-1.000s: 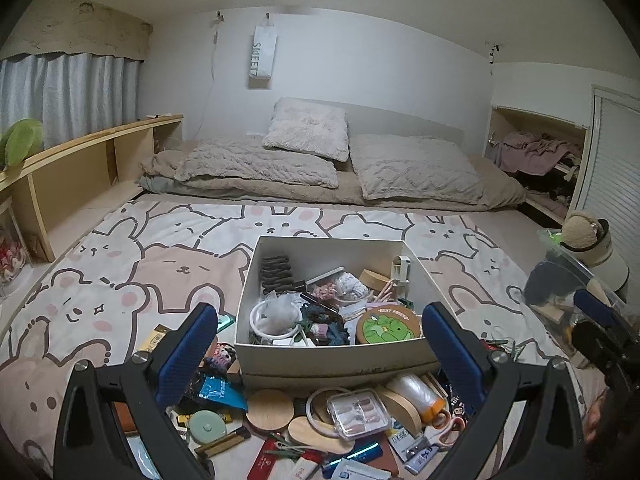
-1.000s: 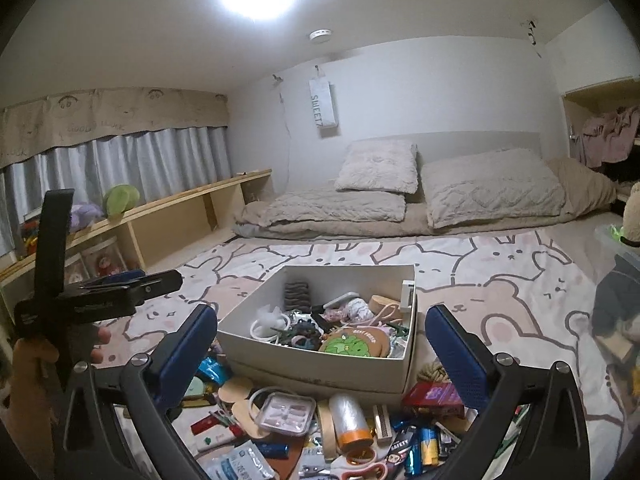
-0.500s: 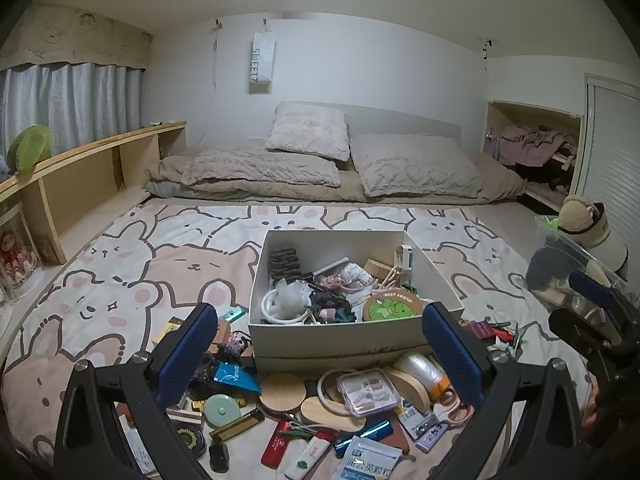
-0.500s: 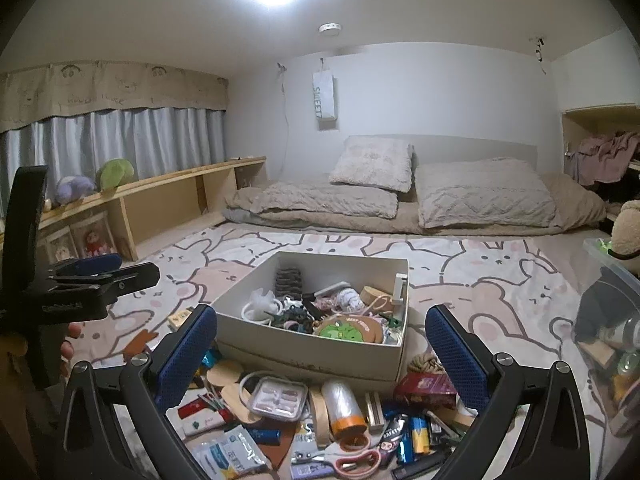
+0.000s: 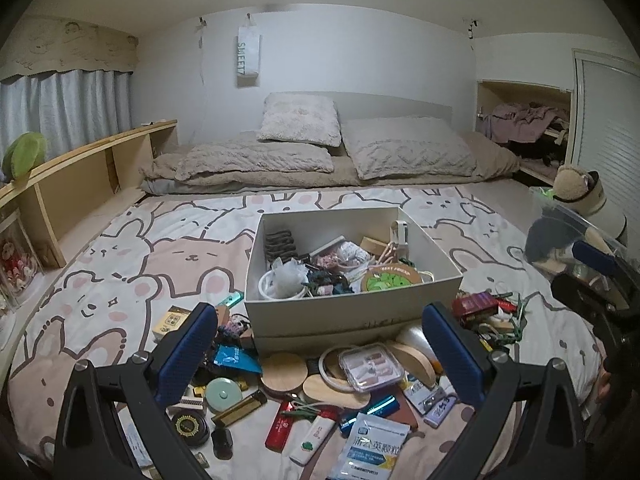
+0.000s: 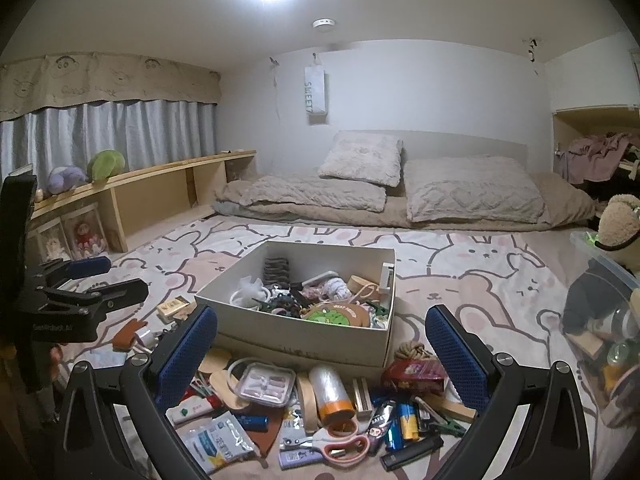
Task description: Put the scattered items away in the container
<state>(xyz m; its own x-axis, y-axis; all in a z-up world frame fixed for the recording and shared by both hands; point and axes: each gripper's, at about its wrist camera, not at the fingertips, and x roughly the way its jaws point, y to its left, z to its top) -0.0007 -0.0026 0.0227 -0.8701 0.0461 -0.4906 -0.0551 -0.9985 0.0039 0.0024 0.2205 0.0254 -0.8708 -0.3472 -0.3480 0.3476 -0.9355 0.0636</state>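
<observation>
Through your left wrist camera, your left gripper [image 5: 320, 354] hangs above the clutter with its fingers [image 5: 188, 350] spread wide and nothing between them. The white box [image 5: 352, 312], already part filled, sits on the bear-print bedspread [image 5: 120, 280] just beyond the fingertips. Between the fingers and just below them lie a clear plastic case [image 5: 370, 366], a round wooden lid [image 5: 284, 372] and a white ring [image 5: 330, 364], all overlapping. That crowding is your main risk: if you close on the case you may also catch the ring under it, or nudge the lid aside. A red lighter [image 5: 280, 426] and a medicine sachet [image 5: 374, 446] lie nearer the camera, below the fingers. Your right gripper shows at the right edge, beside a clear bin [image 5: 576, 224] with a plush toy.

Through your right wrist camera, your right gripper [image 6: 320, 356] is likewise spread apart and carrying nothing. The box stands just ahead of the fingers, nearer the left one. Directly between them lie the clear case, a roll with an orange cap [image 6: 332, 394] and a roll of tape [image 6: 306, 400]; pink-handled scissors [image 6: 340, 444] and several lighters [image 6: 404, 420] sit lower. The roll is round and could skid away under a shallow pinch. The box's near wall stands close, so an item lifted too low could knock it. Your left gripper is at the far left, well apart.
</observation>
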